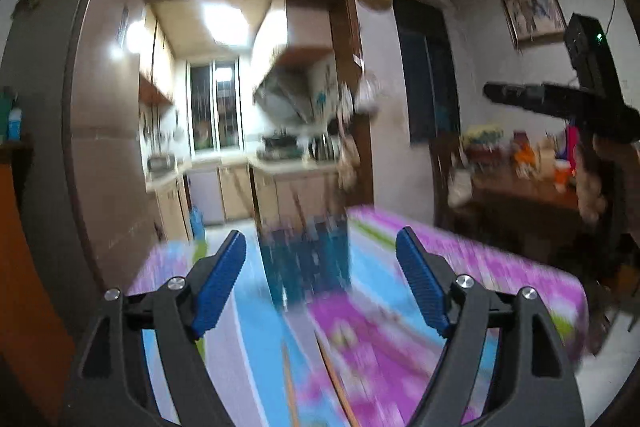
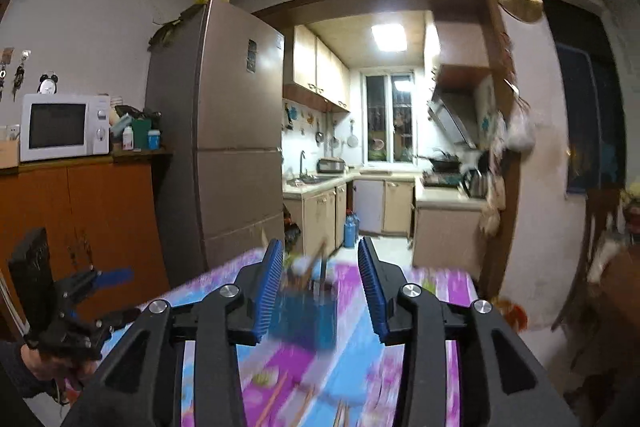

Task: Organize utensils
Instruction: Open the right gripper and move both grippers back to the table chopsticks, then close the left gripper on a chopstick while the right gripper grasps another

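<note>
I find both the left hand-held gripper and right hand-held gripper apart and empty, the light, rigid-looking blue utensil holder mid-table, thin chopsticks nearer, best pinched mid-shaft.

Fridge: tall, brown-grey, beside the kitchen doorway; something yellow lies on its top.
Microwave: white, on an orange-brown cabinet left of the fridge.
Alarm clock: twin-bell, on top of the microwave.
Keys: hanging on the wall above the microwave.
Kitchen window: at the far end, dark outside.
Ceiling light: square, lit.
Range hood: slanted, on the right kitchen wall, above a wok.
Sink faucet: on the left counter.
Framed picture: on the wall, above a cluttered wooden side table.
Tablecloth: pink, blue and green pattern, blurred.
</note>
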### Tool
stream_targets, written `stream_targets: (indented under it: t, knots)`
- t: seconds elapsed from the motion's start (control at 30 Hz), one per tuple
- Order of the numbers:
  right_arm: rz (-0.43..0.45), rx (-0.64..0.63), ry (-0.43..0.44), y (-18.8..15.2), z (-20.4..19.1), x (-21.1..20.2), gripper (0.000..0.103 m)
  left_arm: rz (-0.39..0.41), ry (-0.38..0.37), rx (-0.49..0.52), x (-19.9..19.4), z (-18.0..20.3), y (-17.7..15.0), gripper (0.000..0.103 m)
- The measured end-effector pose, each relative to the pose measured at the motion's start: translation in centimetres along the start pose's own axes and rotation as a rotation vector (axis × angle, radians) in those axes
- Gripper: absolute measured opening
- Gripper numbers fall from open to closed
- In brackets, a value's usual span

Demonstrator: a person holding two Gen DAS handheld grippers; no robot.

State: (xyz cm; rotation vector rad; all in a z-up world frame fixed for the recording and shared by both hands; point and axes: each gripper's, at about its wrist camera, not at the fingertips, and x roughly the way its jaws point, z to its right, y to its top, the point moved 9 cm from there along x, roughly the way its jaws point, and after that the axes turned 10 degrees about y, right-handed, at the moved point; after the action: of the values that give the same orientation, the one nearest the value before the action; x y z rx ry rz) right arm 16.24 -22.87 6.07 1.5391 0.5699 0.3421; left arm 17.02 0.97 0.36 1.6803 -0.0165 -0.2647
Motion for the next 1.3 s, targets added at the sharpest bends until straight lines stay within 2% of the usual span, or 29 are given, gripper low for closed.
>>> stream_targets:
  t: [0.1,0.17,0.27,0.33,0.47,0.57,0.77,1.07,1.3]
  knots:
    - [-0.046,0.035,-0.036,-7.0,-1.1,-2.9,0.041,-0.132,0.008,-0.045,-1.2,0.4,-7.3,0.074]
    - [-0.084,0.073,-0.054,-11.4,-1.7,-4.4,0.041,-0.205,0.022,-0.052,-1.3,0.6,-11.0,0.066]
    - [-0.126,0.066,-0.082,-15.6,-2.9,-5.9,0.041,-0.260,0.043,-0.036,-1.1,1.1,-14.7,0.052]
    - [-0.157,0.067,-0.094,-18.0,-3.4,-6.6,0.041,-0.288,0.044,-0.047,-0.6,1.3,-16.3,0.037]
    - [-0.196,0.081,-0.111,-21.5,-3.5,-7.7,0.038,-0.279,0.029,-0.018,-0.7,2.9,-17.9,0.030]
    - [-0.231,0.093,-0.121,-23.6,-2.8,-7.6,0.032,-0.268,0.034,-0.009,-0.4,3.7,-18.2,0.030]
    - [-0.280,0.119,-0.139,-26.5,-0.6,-7.1,0.026,-0.234,0.066,-0.036,-0.3,3.5,-18.4,0.030]
    - [-0.281,0.130,-0.110,-28.3,0.7,-6.1,0.019,-0.216,0.075,-0.045,0.0,3.5,-18.1,0.030]
    - [-0.254,0.135,-0.078,-28.3,0.6,-6.3,0.018,-0.198,0.093,-0.060,-0.1,3.6,-18.3,0.030]
